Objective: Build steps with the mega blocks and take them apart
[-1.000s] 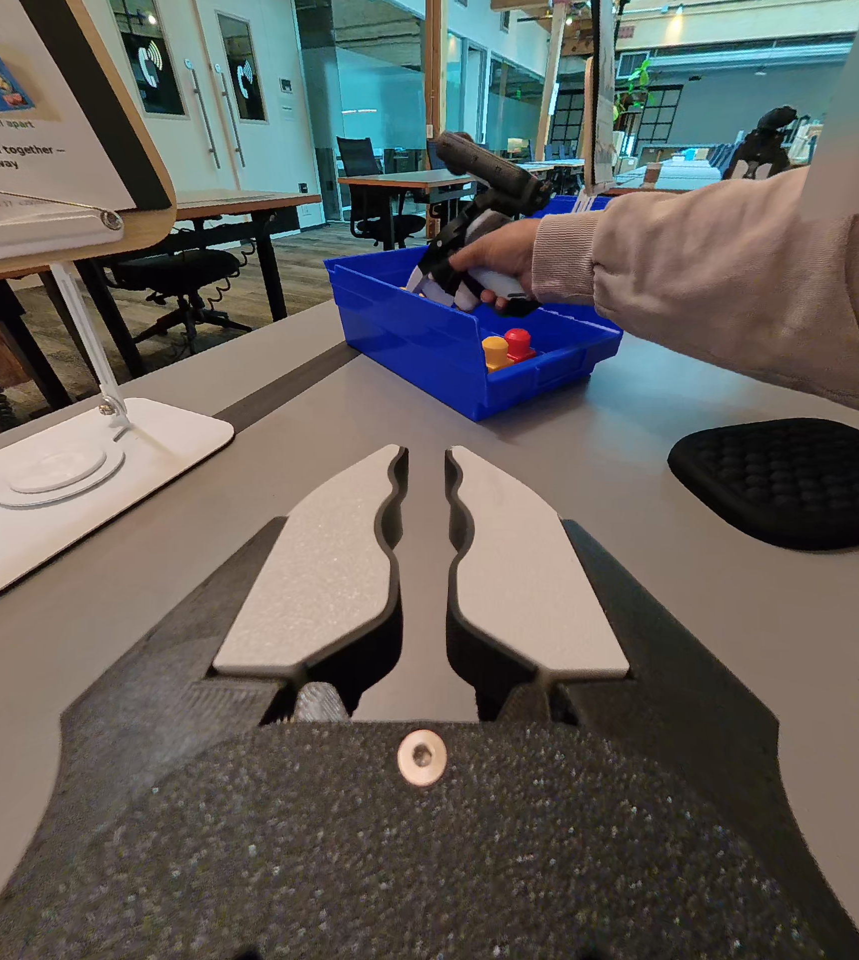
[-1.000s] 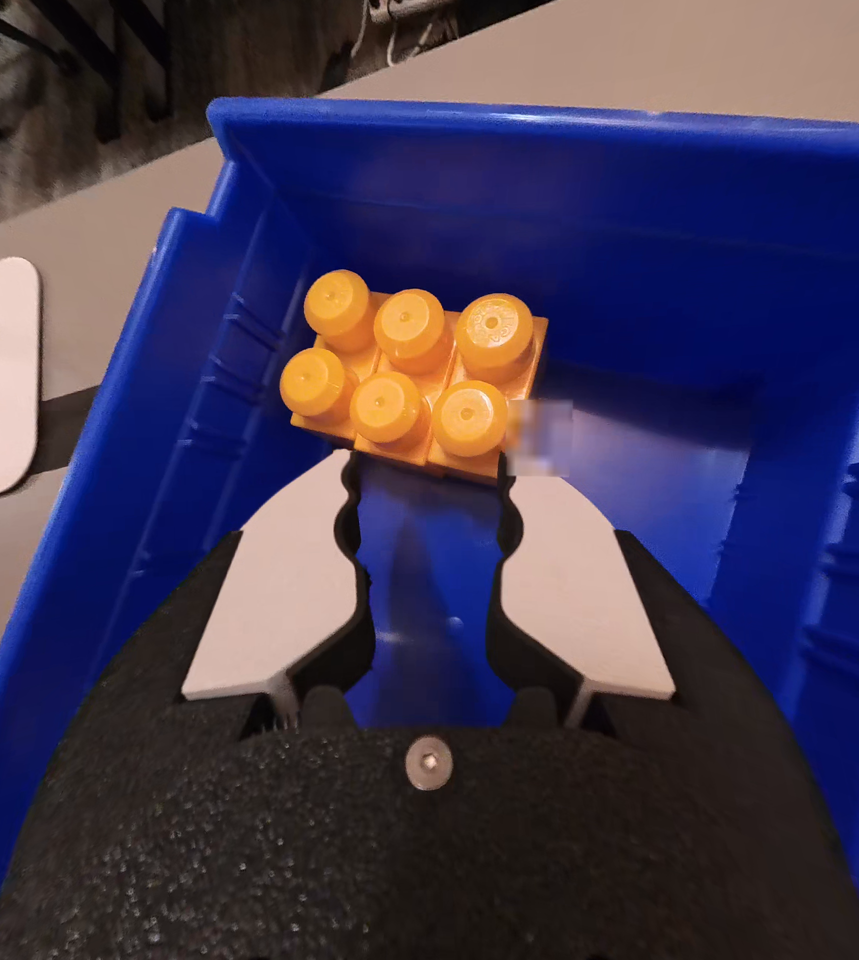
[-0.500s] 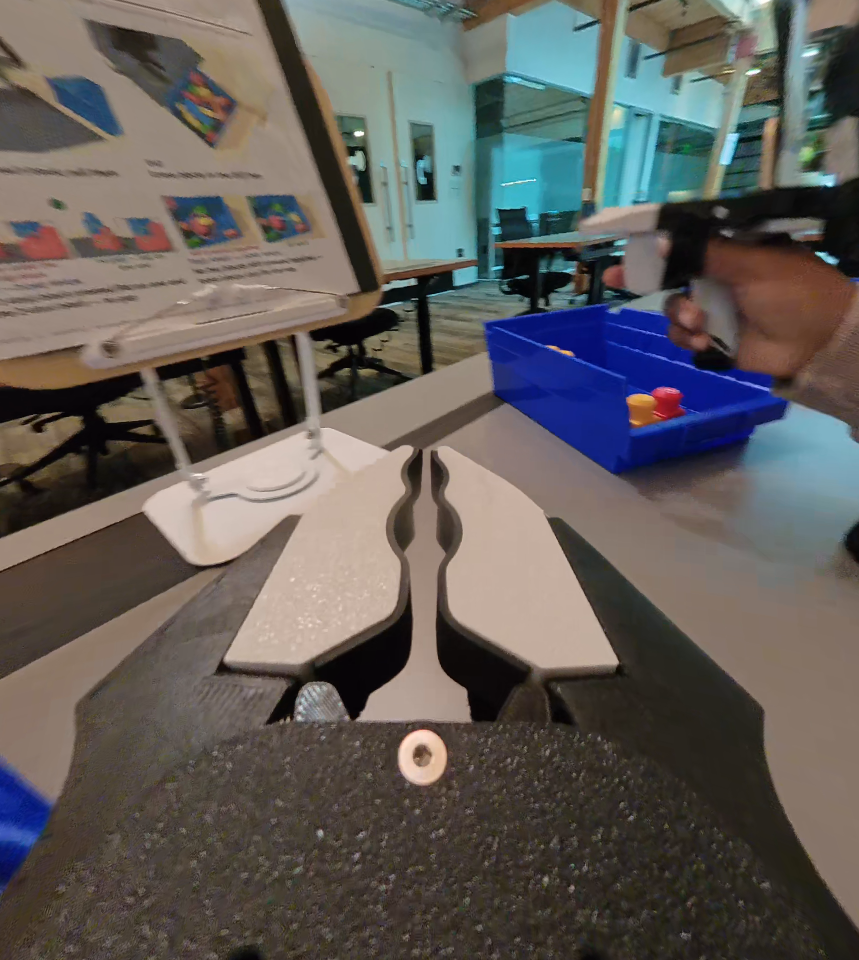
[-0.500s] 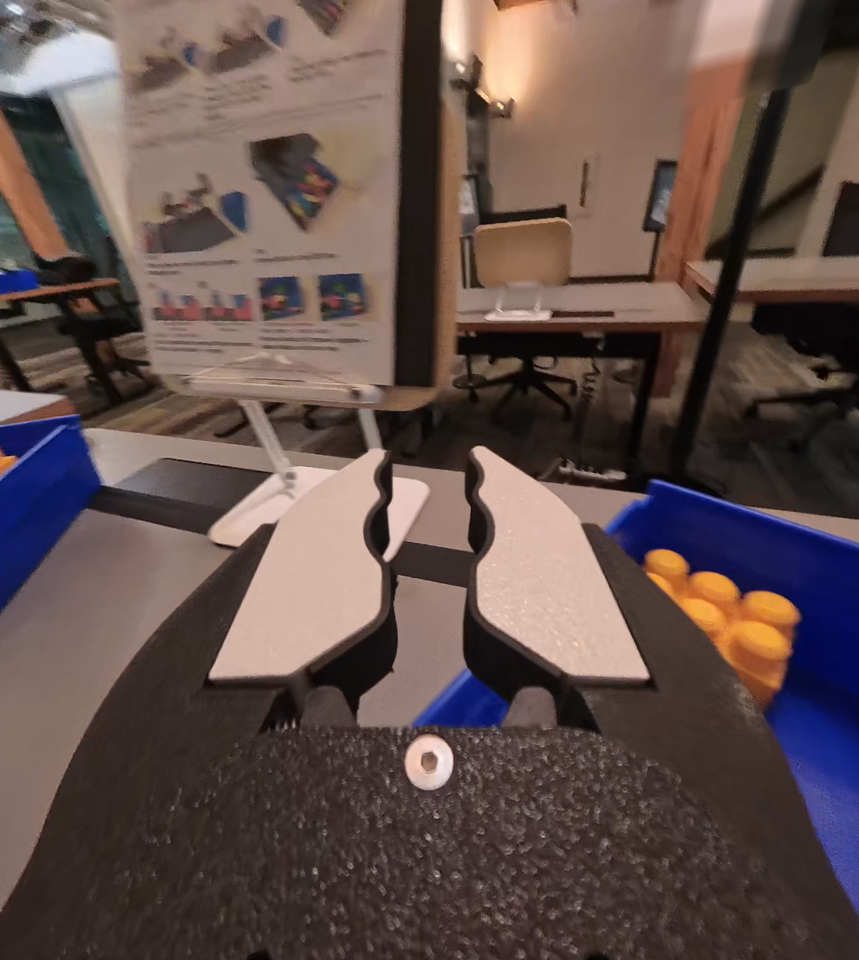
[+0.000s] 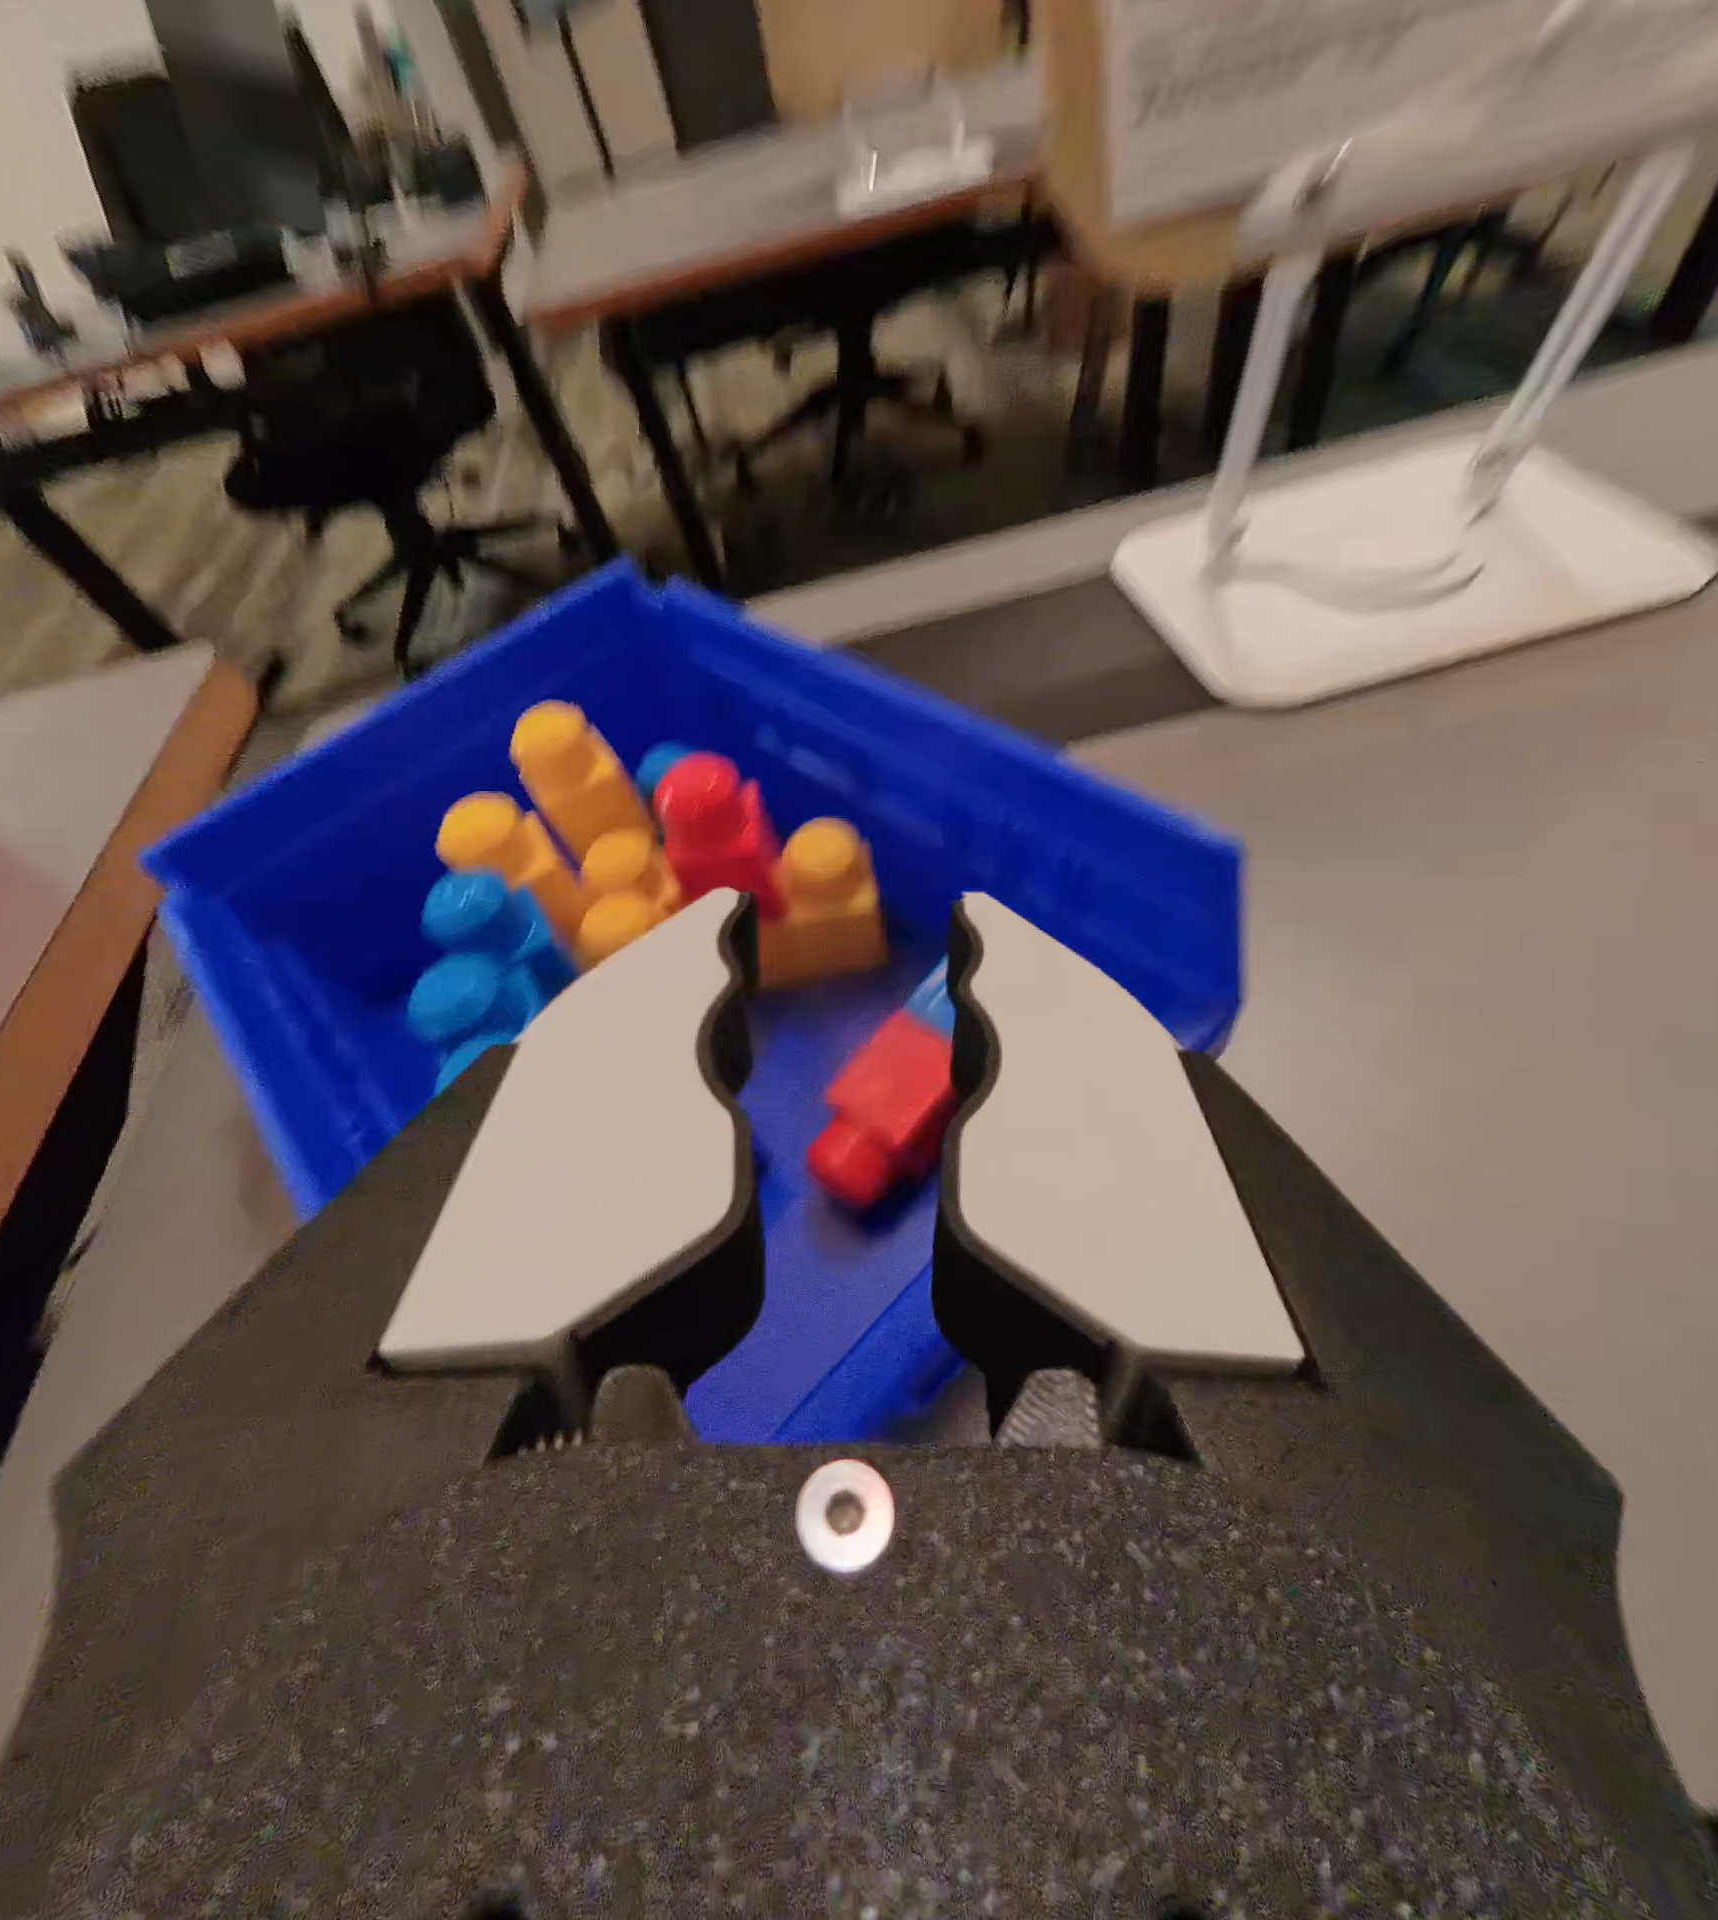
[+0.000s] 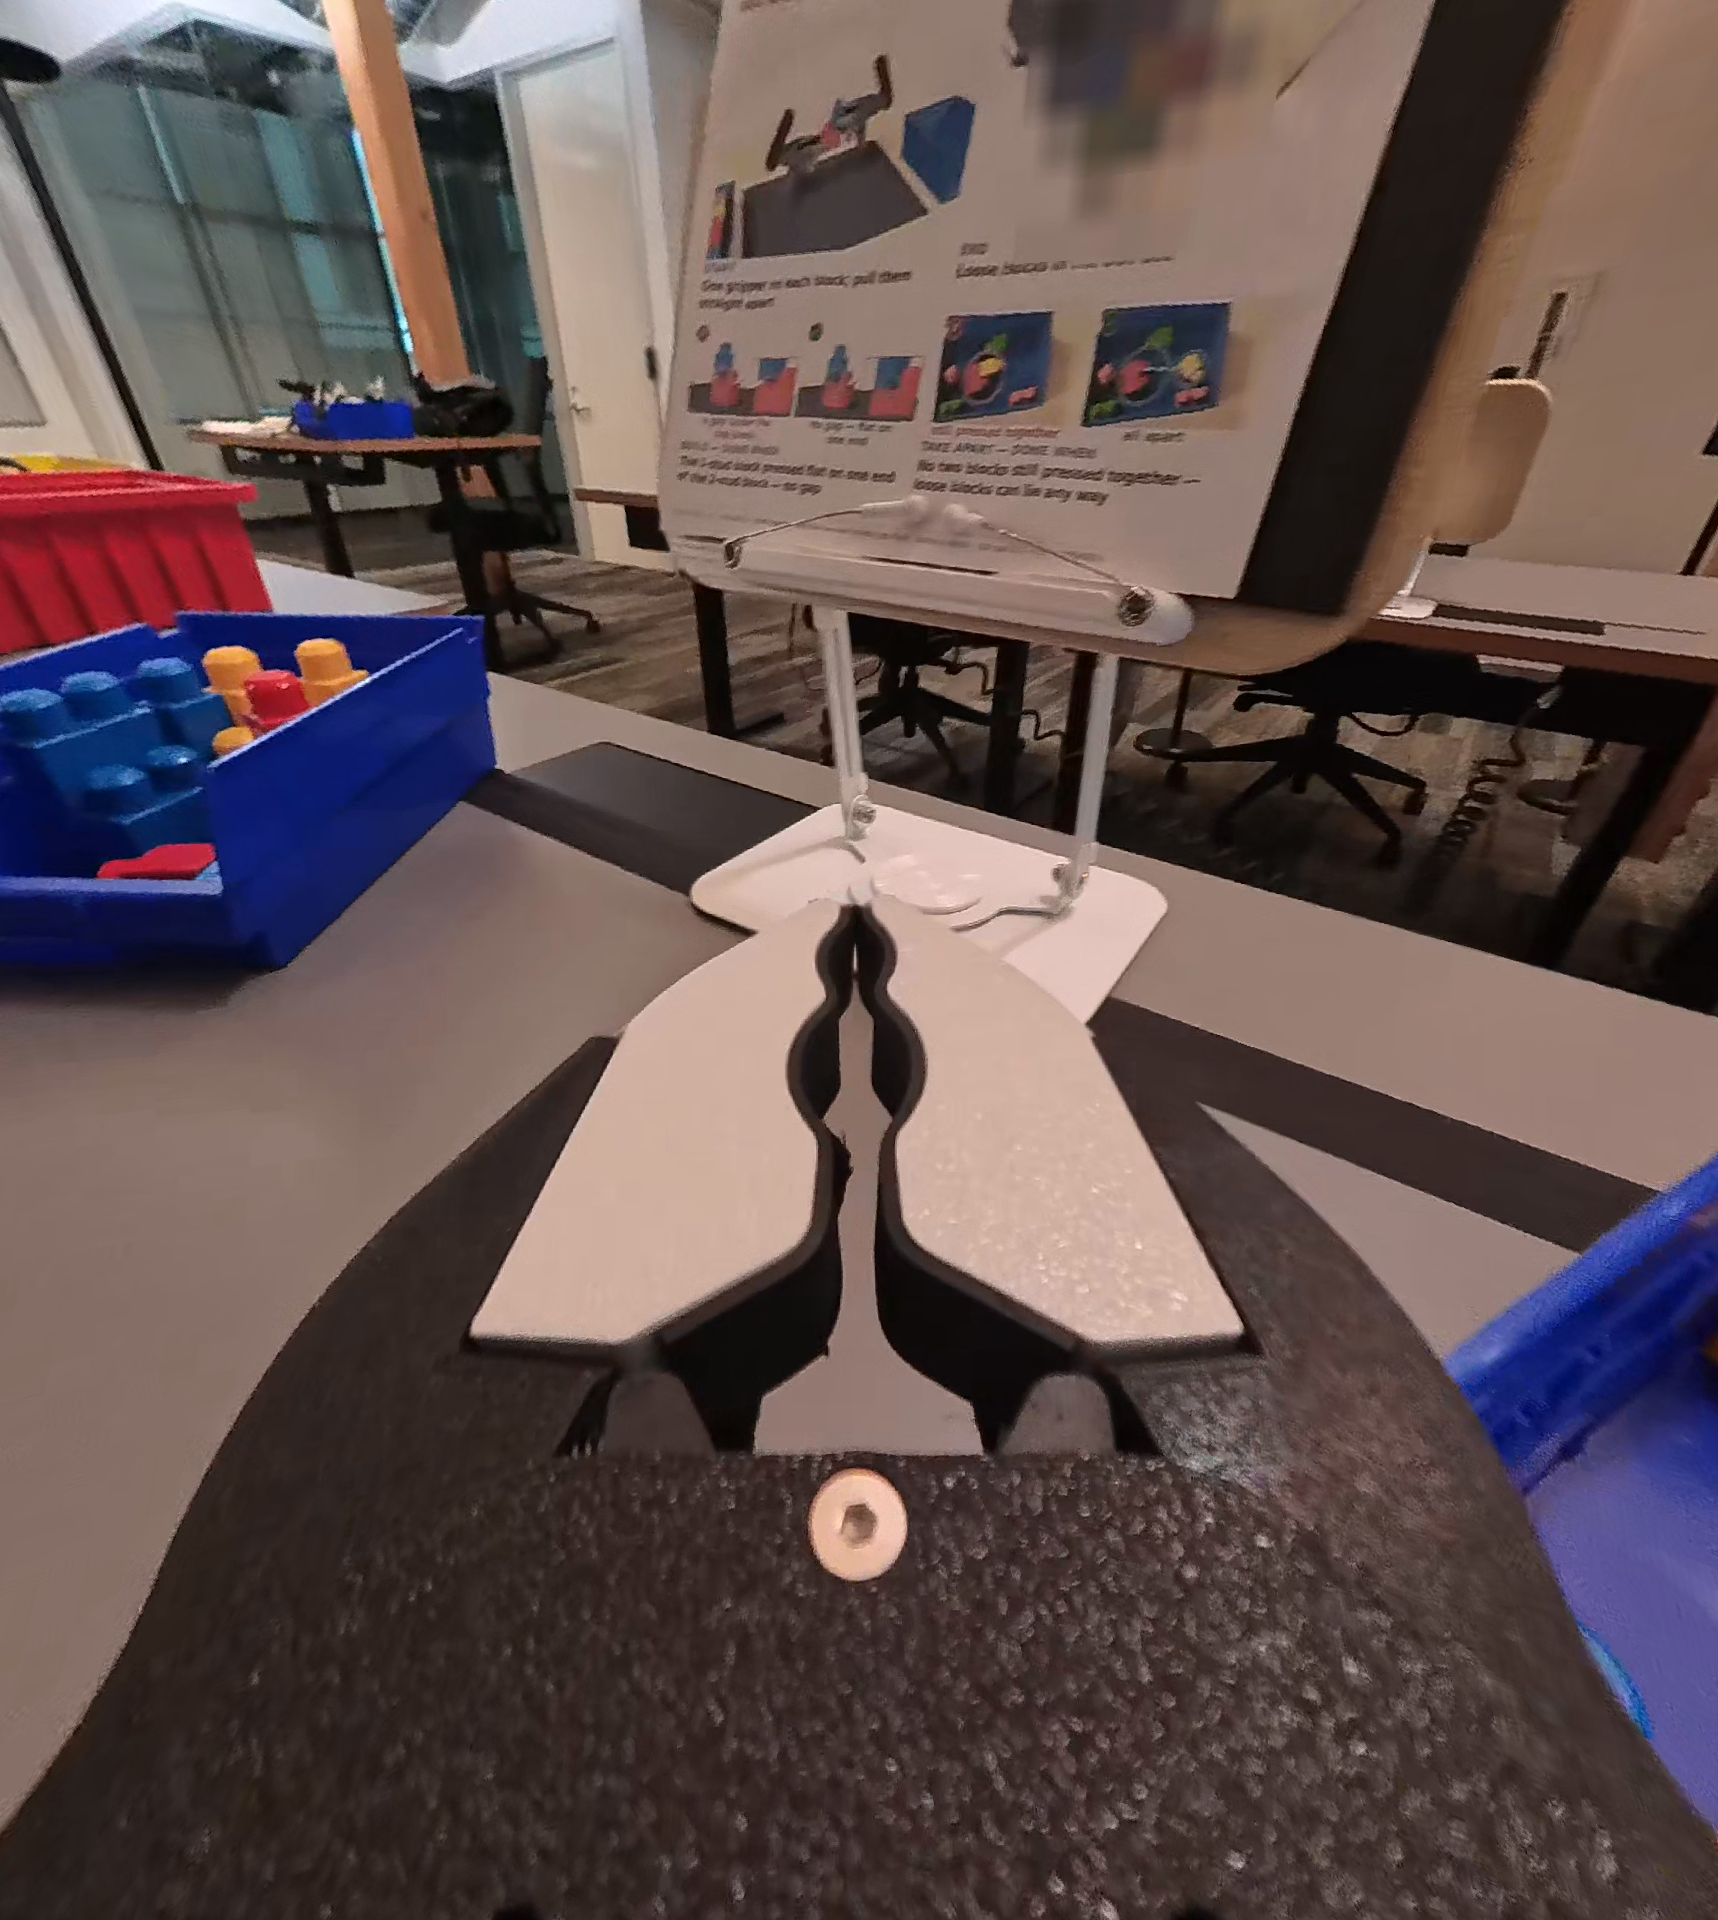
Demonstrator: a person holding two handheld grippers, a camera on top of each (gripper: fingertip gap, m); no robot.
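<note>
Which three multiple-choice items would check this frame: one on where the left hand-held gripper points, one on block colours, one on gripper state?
1. The left hand-held gripper points over:
A. a blue bin of blocks
B. the white stand base
C. a red bin

2. Block colours showing in that blue bin:
A. green only
B. orange, red and blue
C. black and white

3. The right hand-held gripper is:
A. shut on a block
B. wide open
C. shut, holding nothing

Key: A, the bin's floor shows between its fingers; B, orange blocks, a red block and blue blocks lie inside; C, its tips meet over the grey table.
</note>
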